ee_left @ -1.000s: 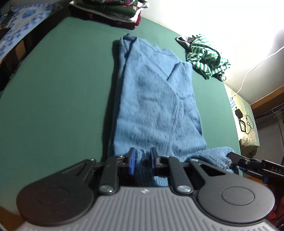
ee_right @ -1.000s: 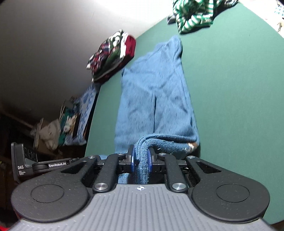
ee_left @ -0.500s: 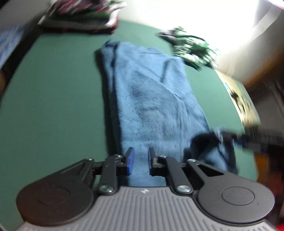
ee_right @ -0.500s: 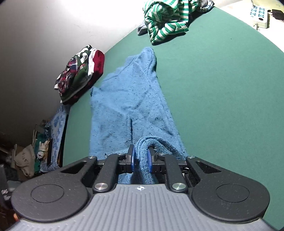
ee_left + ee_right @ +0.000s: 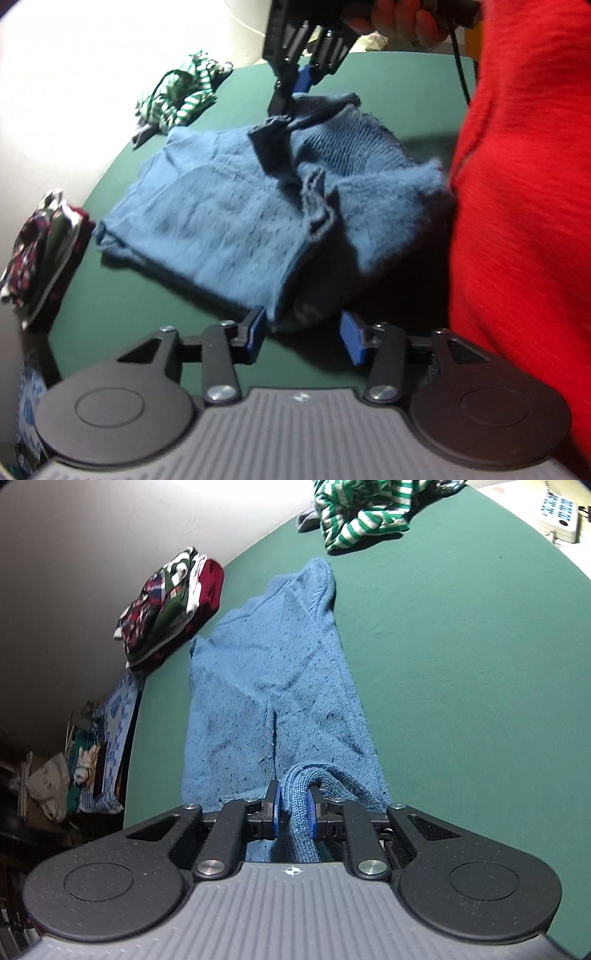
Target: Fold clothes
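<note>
Green tabletop [image 5: 461, 657] carries the blue sweater [image 5: 273, 686], lying lengthwise mid-surface, near hem lifted. Right gripper [image 5: 293, 812]: jaws narrow, clamped on a bunched fold of the sweater's hem. Left gripper [image 5: 303, 334]: jaws wide, nothing between them, sweater edge just ahead of the pads. Striped green-white garment [image 5: 362, 509] sits beyond the sweater's far end, apart from it. Folded clothes stack [image 5: 170, 605] near the sweater's far-left corner. Red sleeve [image 5: 524, 221] right of the sweater in left view.
</note>
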A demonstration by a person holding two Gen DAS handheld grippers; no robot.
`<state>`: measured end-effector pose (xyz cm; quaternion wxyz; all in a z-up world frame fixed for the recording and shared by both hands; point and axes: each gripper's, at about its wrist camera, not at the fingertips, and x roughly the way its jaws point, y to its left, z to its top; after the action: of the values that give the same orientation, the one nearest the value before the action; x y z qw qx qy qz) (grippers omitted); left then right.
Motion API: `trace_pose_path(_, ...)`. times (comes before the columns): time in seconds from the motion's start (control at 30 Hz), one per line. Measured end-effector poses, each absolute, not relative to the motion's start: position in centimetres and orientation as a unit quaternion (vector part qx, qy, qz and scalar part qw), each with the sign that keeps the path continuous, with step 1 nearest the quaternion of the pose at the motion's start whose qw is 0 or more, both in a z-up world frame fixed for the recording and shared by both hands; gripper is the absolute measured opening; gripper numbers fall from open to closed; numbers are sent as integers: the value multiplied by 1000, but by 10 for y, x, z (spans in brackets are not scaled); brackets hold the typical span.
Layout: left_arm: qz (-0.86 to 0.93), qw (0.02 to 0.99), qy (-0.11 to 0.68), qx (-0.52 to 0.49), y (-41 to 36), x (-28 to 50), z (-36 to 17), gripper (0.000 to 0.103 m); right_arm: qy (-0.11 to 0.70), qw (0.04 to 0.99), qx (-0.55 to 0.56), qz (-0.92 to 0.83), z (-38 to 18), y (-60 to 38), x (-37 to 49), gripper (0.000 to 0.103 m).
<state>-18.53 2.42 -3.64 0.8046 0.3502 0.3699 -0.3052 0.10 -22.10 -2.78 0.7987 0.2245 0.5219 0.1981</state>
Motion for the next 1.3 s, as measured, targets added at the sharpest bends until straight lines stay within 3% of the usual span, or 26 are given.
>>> trace_pose_path(0.33, -331, 791, 338, 388, -1, -178, -48, 52, 518, 801, 226, 197, -31, -218, 0, 15)
trace_pose_path(0.4, -335, 791, 340, 383, -3, -175, -47, 42, 516, 801, 235, 191, -33, -218, 0, 15)
trace_pose_path(0.5, -342, 798, 360, 341, 1, -168, -37, 26, 516, 800, 249, 179, -37, -219, 1, 15)
trace_pose_path(0.8, -324, 842, 408, 138, 39, -128, -12, 22, 521, 794, 269, 162, -42, -224, 8, 17)
trace_pose_path(1.03, -280, 850, 446, -14, 69, -103, -38, 22, 528, 777, 297, 174, -41, -232, 13, 26)
trace_pose_path(1.2, -256, 858, 441, -68, 82, -95, -43, 22, 498, 809, 207, 233, -19, -238, 3, 30)
trace_pose_path(1.3, -242, 859, 442, -89, 88, -94, -46, 22, 458, 848, 94, 250, -3, -240, -9, 42)
